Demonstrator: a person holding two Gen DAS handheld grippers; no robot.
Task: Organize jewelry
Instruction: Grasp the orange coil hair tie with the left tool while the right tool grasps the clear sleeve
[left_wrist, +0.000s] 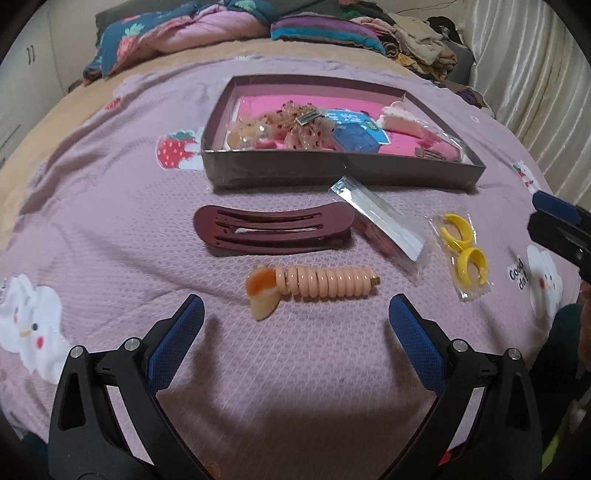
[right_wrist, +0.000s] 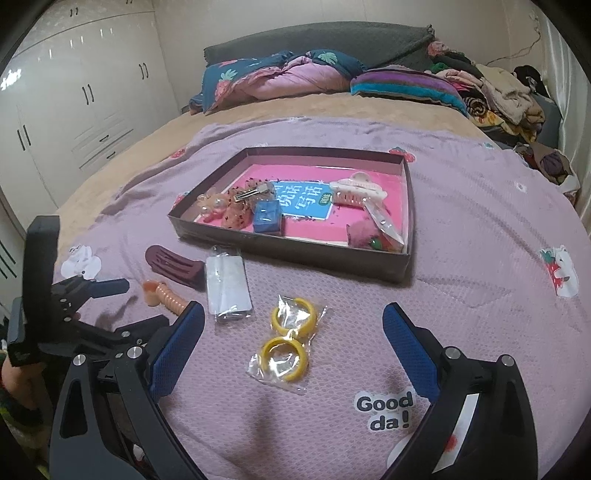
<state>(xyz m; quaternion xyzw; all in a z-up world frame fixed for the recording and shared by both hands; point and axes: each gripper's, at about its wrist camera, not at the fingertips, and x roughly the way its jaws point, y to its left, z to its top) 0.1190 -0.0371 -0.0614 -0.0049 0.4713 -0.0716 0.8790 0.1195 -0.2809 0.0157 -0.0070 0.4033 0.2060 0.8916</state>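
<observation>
A shallow dark box (left_wrist: 343, 171) (right_wrist: 295, 254) with a pink floor lies on the bed and holds several hair accessories. In front of it lie a maroon hair clip (left_wrist: 273, 230) (right_wrist: 173, 267), a peach spiral hair tie (left_wrist: 314, 284) (right_wrist: 168, 297), a clear packet (left_wrist: 376, 221) (right_wrist: 227, 286) and a bag of yellow hoop earrings (left_wrist: 461, 247) (right_wrist: 290, 338). My left gripper (left_wrist: 295, 317) is open and empty, just short of the spiral tie. My right gripper (right_wrist: 293, 325) is open and empty, with the earrings bag between its fingers.
The purple blanket (left_wrist: 110, 221) (right_wrist: 480, 295) carries strawberry and cartoon patches. Pillows and a quilt (right_wrist: 277, 79) lie at the bed's head, a clothes pile (right_wrist: 498, 96) at the far right, white wardrobes (right_wrist: 85, 92) on the left.
</observation>
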